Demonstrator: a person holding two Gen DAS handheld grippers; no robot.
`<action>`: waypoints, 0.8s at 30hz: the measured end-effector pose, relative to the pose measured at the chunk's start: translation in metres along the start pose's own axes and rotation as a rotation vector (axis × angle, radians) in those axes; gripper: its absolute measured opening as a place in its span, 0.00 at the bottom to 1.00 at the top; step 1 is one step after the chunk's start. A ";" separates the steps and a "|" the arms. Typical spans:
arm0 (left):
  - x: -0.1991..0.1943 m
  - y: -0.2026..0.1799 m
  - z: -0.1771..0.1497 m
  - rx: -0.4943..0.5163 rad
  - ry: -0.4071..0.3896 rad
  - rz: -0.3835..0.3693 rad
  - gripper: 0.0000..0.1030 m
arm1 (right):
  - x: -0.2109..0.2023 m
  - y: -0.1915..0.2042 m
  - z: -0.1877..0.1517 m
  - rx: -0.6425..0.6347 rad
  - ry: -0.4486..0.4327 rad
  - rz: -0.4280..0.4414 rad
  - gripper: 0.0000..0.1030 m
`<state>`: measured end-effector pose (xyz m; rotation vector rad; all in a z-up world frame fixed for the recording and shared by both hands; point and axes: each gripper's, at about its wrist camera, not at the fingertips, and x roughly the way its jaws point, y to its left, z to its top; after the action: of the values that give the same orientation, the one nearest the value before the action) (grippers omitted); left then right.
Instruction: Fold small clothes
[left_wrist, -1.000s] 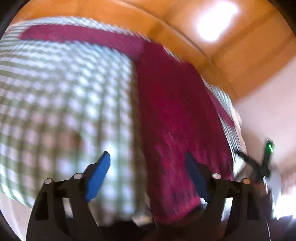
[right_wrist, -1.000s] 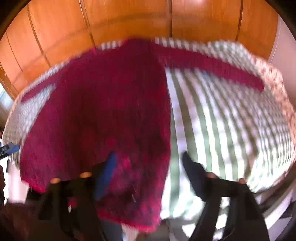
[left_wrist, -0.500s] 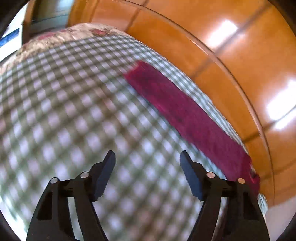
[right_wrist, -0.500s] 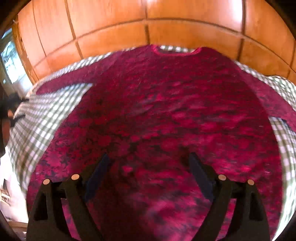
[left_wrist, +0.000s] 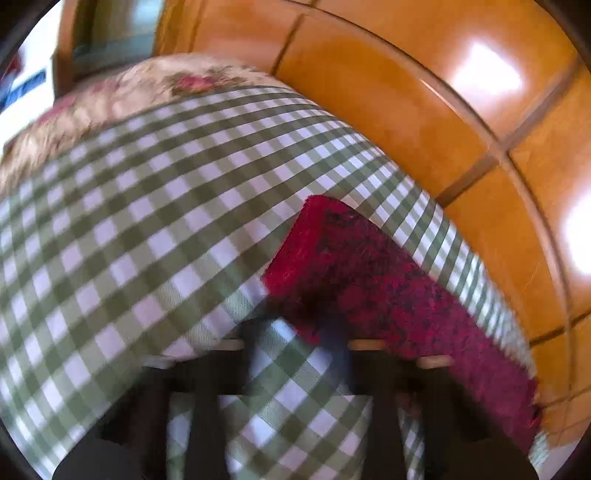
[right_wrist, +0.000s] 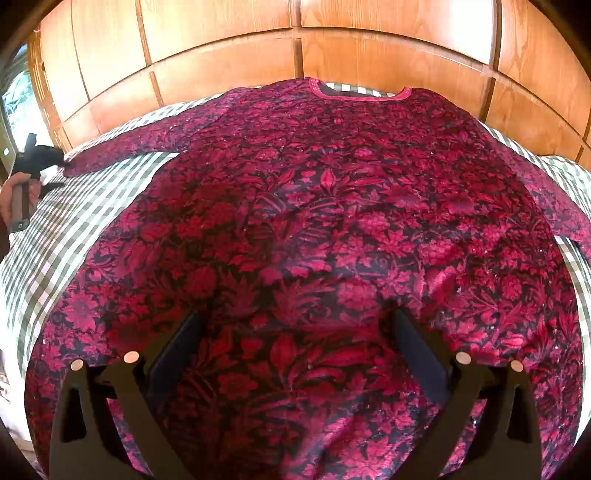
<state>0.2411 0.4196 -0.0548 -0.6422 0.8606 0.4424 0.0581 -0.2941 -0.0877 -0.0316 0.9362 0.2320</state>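
Pinching sleeve cuff (left_wrist: 314, 236): left gripper (left_wrist: 295, 325); bare checked cloth (left_wrist: 129, 221) alongside.

No readable text in either view.
The red floral garment (right_wrist: 332, 229), the green checked cloth (left_wrist: 147, 229) and the wooden panelling (right_wrist: 221, 44) carry no lettering, label, brand or number that can be made out.

Right gripper (right_wrist: 295, 328): black frame, dark blue pads (right_wrist: 177, 350), pale round rivets (possibly screws).
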 end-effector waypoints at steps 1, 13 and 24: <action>-0.008 -0.008 -0.002 0.059 -0.045 0.019 0.09 | 0.000 0.000 0.000 0.000 0.000 0.000 0.98; -0.018 0.007 -0.038 0.131 -0.102 0.194 0.09 | 0.001 0.001 0.000 -0.007 0.005 -0.015 0.98; -0.106 -0.109 -0.125 0.278 -0.208 -0.085 0.59 | -0.001 -0.001 0.000 0.001 -0.003 -0.004 0.98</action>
<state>0.1756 0.2441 0.0065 -0.3673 0.6783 0.2998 0.0576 -0.2955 -0.0871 -0.0318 0.9334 0.2281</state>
